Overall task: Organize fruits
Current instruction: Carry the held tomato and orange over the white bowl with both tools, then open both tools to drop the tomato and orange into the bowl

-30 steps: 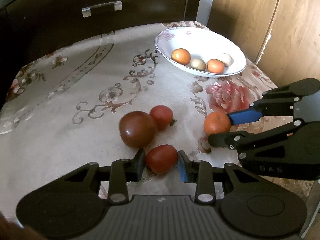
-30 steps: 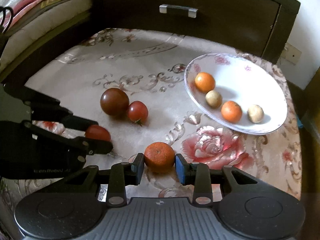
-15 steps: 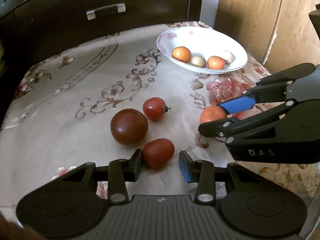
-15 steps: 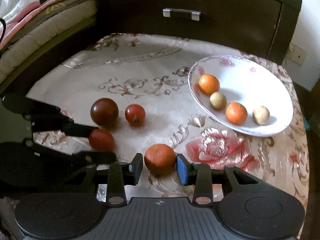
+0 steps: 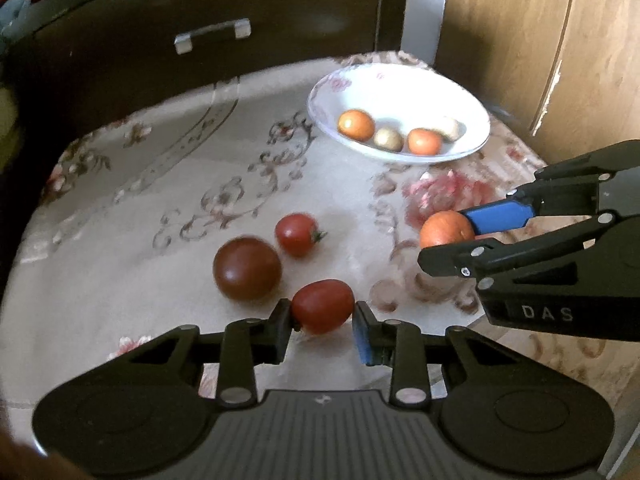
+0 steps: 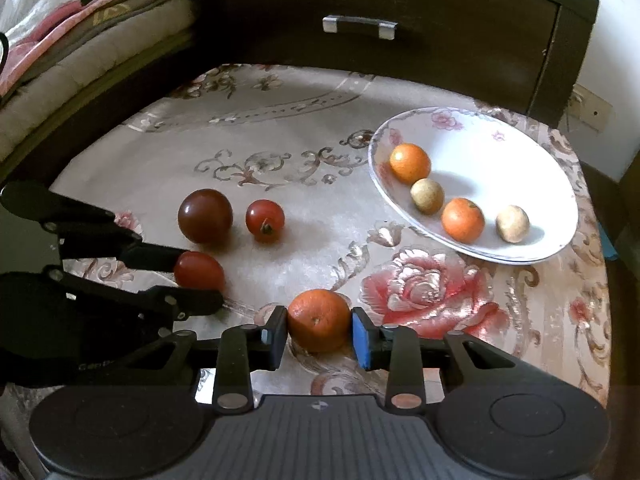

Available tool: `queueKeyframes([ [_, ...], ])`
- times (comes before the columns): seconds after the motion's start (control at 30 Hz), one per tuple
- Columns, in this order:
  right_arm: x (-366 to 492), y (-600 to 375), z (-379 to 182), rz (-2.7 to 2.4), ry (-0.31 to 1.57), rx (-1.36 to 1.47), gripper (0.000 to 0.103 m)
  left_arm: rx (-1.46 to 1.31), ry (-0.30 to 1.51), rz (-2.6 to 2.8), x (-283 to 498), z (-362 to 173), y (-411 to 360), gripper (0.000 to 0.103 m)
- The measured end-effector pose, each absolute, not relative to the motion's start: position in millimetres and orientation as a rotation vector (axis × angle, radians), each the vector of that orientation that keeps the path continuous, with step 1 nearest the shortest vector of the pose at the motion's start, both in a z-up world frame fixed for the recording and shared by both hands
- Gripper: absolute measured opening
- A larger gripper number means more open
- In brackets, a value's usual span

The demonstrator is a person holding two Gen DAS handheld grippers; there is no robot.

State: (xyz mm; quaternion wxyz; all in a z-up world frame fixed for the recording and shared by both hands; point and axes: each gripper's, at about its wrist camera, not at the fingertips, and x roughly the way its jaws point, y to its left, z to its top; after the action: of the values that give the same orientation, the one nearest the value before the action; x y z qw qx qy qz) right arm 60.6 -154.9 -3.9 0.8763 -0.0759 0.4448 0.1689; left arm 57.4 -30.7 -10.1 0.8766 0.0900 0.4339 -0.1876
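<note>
Left hand-held gripper [image 5: 322, 316]: pinching oval tomato [image 5: 322, 305].
Right hand-held gripper [image 6: 319, 330]: clamping orange [image 6: 319, 319].
Advice: lift level; bowl [image 6: 552, 184] lies ahead-right; release low.

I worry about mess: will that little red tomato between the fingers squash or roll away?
The oval tomato looks smooth and glossy, so probably slippery. Likely soft, so a hard squeeze from the left gripper may bruise it. Rounded, it would probably roll if nudged.
</note>
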Motion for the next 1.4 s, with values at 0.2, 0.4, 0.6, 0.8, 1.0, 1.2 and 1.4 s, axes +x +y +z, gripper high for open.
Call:
queueKeyframes([
  [0.2, 57.7, -169.2, 20.6, 0.326, 0.877, -0.135, 0.027, 0.205, 0.845, -0.438, 73.4, 11.3, -52.3, 0.040],
  [0.4, 71.8, -186.9, 37.3, 0.274, 0.825, -0.108, 0.027, 0.173, 0.814, -0.465, 104.3, 17.1, -67.5, 0.040],
  [0.6, 97.4, -205.1, 44.5, 0.217, 0.800, -0.071, 0.027, 0.163, 0.795, -0.470, 135.2, 20.4, -85.2, 0.040],
  [0.8, 121.1, -219.9, 42.4, 0.180, 0.785, -0.062, 0.027, 0.173, 0.782, -0.458, 161.0, 19.5, -94.6, 0.040],
  [1.0, 141.0, -226.7, 37.6, 0.167, 0.784, -0.058, 0.027, 0.176, 0.776, -0.454, 180.3, 16.6, -100.9, 0.040],
  [1.2, 152.9, -232.7, 31.0, 0.150, 0.795, -0.052, 0.027, 0.188, 0.770, -0.457, 191.8, 10.2, -107.5, 0.040],
  [1.4, 160.0, -235.7, 26.0, 0.132, 0.798, -0.057, 0.028, 0.184, 0.778, -0.463, 196.9, 5.6, -109.8, 0.040],
])
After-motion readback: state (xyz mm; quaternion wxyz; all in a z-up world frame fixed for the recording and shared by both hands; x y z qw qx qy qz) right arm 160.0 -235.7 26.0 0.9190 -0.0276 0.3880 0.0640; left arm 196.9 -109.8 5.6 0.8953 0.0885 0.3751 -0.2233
